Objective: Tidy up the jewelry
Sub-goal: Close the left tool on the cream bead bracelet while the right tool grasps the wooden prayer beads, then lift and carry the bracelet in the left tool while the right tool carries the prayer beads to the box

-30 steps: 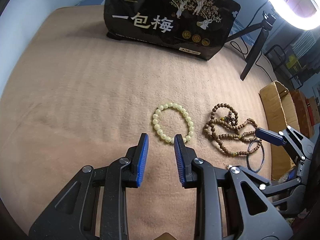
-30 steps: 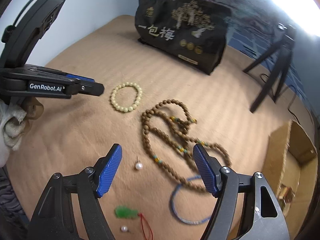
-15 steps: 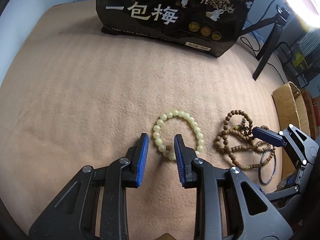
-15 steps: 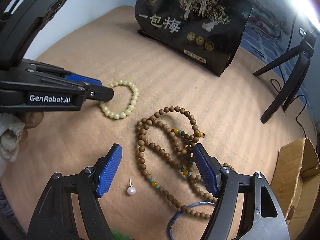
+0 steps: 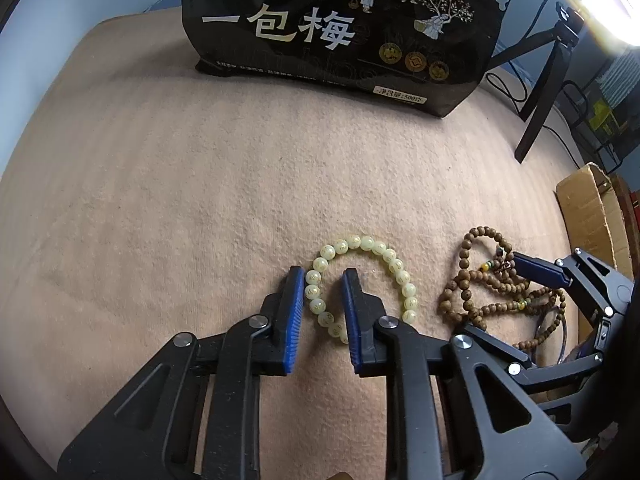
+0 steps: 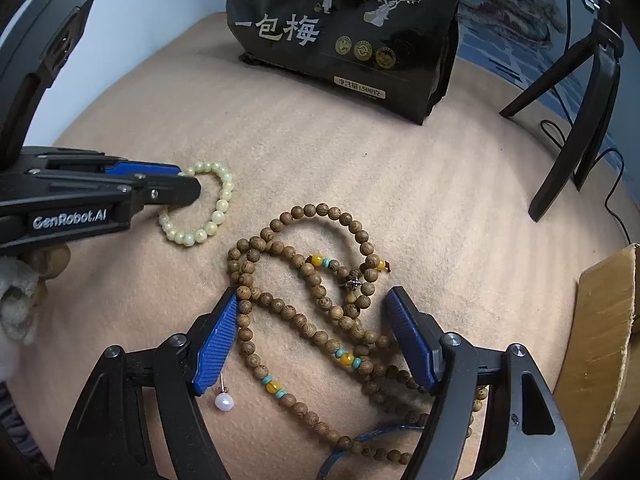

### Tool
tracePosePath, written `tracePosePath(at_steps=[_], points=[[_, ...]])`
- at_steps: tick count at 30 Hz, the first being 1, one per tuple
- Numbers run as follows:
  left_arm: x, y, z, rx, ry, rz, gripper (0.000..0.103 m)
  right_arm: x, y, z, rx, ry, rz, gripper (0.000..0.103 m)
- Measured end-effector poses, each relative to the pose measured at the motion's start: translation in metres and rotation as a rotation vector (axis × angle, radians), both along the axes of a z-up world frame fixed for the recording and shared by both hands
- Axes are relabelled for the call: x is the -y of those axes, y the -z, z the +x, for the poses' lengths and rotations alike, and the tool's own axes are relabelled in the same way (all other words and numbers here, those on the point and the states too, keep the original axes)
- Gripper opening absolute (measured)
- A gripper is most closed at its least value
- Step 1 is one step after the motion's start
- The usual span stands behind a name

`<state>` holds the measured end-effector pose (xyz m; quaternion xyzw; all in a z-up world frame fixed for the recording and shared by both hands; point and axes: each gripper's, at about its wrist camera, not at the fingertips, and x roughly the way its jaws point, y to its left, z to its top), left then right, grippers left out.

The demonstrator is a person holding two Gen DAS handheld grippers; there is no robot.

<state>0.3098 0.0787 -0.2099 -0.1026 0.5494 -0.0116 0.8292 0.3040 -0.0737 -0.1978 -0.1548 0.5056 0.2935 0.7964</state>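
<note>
A pale yellow bead bracelet [image 5: 394, 270] lies on the tan cloth; it also shows in the right wrist view [image 6: 218, 210]. My left gripper [image 5: 322, 280] is open, its blue pads straddling the bracelet's left arc, one pad inside the loop. A long brown wooden bead necklace [image 6: 316, 288] lies in loops to the right, seen too in the left wrist view [image 5: 466, 276]. My right gripper [image 6: 312, 300] is wide open low over the necklace, pads either side of the loops. A pearl pin [image 6: 223, 402] lies by its left pad.
A black snack bag [image 5: 340, 28] stands at the back of the cloth. A black tripod [image 6: 580, 92] and a cardboard box [image 6: 604, 344] are at the right. A thin blue bangle [image 6: 372, 438] lies partly under the necklace.
Both grippers moved forward and down. The left now has the yellow bracelet's left side between its pads; the right now straddles the wooden necklace. The jewelry has not moved.
</note>
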Motion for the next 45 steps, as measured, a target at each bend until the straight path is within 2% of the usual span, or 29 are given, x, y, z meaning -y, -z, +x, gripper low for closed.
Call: tracePosePath(at_steps=[3, 5, 7, 10, 13, 22, 32, 45], points=[[-0.004, 0.000, 0.001, 0.005, -0.006, -0.002, 0.012, 0.000, 0.000, -0.003, -0.002, 0.000, 0.002, 0.068], [-0.007, 0.001, 0.001, 0.007, -0.014, -0.005, 0.008, 0.002, -0.001, -0.004, -0.005, -0.006, 0.012, 0.056], [-0.009, 0.000, -0.001, 0.011, -0.017, -0.006, 0.008, 0.003, -0.002, -0.004, -0.001, -0.003, 0.015, 0.038], [-0.009, -0.002, -0.003, 0.021, -0.015, 0.009, 0.008, 0.004, -0.003, -0.005, 0.006, -0.005, 0.013, 0.019], [-0.007, -0.004, -0.005, 0.029, -0.013, 0.013, 0.005, 0.004, -0.003, -0.007, 0.016, -0.012, 0.008, 0.012], [-0.008, -0.020, -0.013, 0.070, -0.021, 0.010, 0.005, 0.006, -0.017, -0.010, 0.049, 0.009, 0.042, 0.011], [-0.006, -0.054, -0.030, 0.132, -0.024, -0.012, 0.005, 0.019, -0.062, -0.025, 0.115, 0.050, 0.125, 0.011], [0.005, -0.100, -0.060, 0.209, -0.014, -0.032, 0.005, 0.042, -0.106, -0.053, 0.175, 0.089, 0.170, 0.011]])
